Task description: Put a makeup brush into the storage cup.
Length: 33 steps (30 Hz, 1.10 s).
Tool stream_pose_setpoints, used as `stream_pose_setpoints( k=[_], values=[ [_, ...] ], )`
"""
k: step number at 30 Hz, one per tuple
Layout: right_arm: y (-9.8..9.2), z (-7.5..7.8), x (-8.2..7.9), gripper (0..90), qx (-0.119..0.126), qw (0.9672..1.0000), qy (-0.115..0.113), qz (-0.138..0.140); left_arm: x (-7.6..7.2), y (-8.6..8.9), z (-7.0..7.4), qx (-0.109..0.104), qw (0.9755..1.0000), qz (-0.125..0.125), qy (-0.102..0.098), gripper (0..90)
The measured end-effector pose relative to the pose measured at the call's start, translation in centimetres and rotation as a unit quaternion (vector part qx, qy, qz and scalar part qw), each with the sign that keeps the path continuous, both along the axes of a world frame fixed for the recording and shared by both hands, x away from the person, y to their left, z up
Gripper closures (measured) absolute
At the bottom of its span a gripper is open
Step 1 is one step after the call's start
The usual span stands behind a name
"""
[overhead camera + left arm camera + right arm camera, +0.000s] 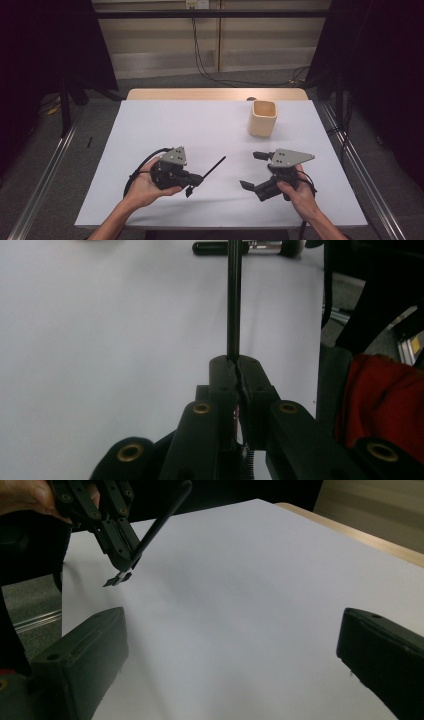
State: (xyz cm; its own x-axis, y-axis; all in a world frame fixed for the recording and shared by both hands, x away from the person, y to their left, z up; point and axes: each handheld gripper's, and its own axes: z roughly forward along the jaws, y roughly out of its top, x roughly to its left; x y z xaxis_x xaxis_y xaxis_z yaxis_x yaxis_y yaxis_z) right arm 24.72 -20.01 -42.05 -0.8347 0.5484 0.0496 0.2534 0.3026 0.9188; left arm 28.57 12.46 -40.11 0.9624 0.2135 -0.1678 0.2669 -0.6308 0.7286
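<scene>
While both grippers rest low over the white sheet, the parts read as follows.

Left gripper [190, 181]: jaws pressed together on a thin black rod [214, 167]; in the left gripper view [235, 371] the jaw faces meet with the rod [233, 300] running straight out from between them.
Black rod: slanted toward 2 o'clock from the left gripper in the high view, its far end clear of the jaws; a short end pokes out below the jaws in the right gripper view [159, 524].
Left hand [142, 187]: wrapped around the gripper body at 7 o'clock on the table.
Right gripper [254, 170]: jaws spread wide, nothing between them; its own view [230, 655] shows bare sheet in the gap.
Right hand [300, 192]: at 5 o'clock.
Beige cup [262, 118]: upright at 1 o'clock, well apart from both grippers.
White sheet [200, 125]: covers the wooden table [215, 94].
</scene>
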Motion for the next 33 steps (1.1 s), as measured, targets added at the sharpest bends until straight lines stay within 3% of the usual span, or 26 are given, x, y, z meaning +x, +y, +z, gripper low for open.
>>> stream_pose_setpoints(
  k=[1, 2, 10, 16, 17, 18, 22, 26, 27, 28, 29, 30, 31, 32, 33],
  values=[
    [0.1, 0.1, 0.1, 0.0, -0.007, 0.9999, 0.008, 0.009, 0.1, -0.1, 0.0, 0.009, 0.9999, -0.005, 0.001, 86.2],
    [0.3, 0.1, 0.3, 0.1, -0.012, 0.9998, 0.012, 0.014, 0.2, -0.3, 0.0, 0.032, 0.9994, -0.011, 0.001, 86.2],
    [1.0, 0.2, 1.2, 0.2, -0.044, 0.9968, 0.049, 0.046, 0.8, -1.1, 0.5, 0.083, 0.996, -0.033, -0.001, 86.2],
    [1.3, 0.4, 1.8, 0.2, -0.058, 0.9944, 0.066, 0.059, 1.1, -1.9, 0.8, 0.129, 0.9907, -0.041, -0.005, 86.2],
    [1.6, 0.3, 2.0, 0.6, -0.076, 0.9921, 0.074, 0.067, 1.2, -2.2, 0.9, 0.142, 0.9889, -0.044, -0.005, 86.2],
    [1.6, 0.3, 2.0, 0.6, -0.076, 0.9921, 0.074, 0.067, 1.2, -2.2, 0.9, 0.142, 0.9889, -0.044, -0.005, 86.2],
    [2.2, 0.2, 2.2, 0.9, -0.103, 0.9868, 0.09, 0.087, 1.3, -2.5, 1.0, 0.167, 0.9842, -0.059, -0.001, 86.1],
    [2.9, 0.1, 2.5, 2.8, -0.134, 0.9798, 0.103, 0.106, 1.3, -2.8, 1.1, 0.187, 0.9801, -0.066, 0.0, 86.1],
    [3.2, 0.0, 2.6, 2.8, -0.147, 0.9762, 0.11, 0.116, 1.3, -2.9, 1.1, 0.192, 0.9789, -0.068, 0.0, 86.1],
    [3.2, 0.0, 2.6, 2.8, -0.147, 0.9762, 0.11, 0.116, 1.3, -3.0, 1.2, 0.198, 0.9777, -0.069, -0.002, 86.1],
    [3.3, -0.1, 2.7, 2.7, -0.154, 0.9738, 0.114, 0.122, 1.3, -3.1, 1.2, 0.2, 0.9773, -0.069, -0.001, 86.2],
    [3.5, -0.2, 2.8, 2.6, -0.165, 0.9692, 0.12, 0.138, 1.4, -3.2, 1.2, 0.204, 0.9762, -0.073, -0.004, 86.2],
    [3.5, -0.2, 2.8, 2.6, -0.165, 0.9692, 0.12, 0.138, 1.4, -3.2, 1.3, 0.209, 0.9752, -0.073, -0.002, 86.2],
    [3.7, -0.2, 3.0, 2.6, -0.176, 0.9651, 0.127, 0.147, 1.3, -3.4, 1.2, 0.21, 0.9755, -0.068, 0.002, 86.1],
    [3.7, -0.2, 3.0, 2.6, -0.176, 0.9651, 0.127, 0.147, 1.4, -3.4, 1.3, 0.223, 0.9718, -0.076, -0.002, 86.1]
  ],
)
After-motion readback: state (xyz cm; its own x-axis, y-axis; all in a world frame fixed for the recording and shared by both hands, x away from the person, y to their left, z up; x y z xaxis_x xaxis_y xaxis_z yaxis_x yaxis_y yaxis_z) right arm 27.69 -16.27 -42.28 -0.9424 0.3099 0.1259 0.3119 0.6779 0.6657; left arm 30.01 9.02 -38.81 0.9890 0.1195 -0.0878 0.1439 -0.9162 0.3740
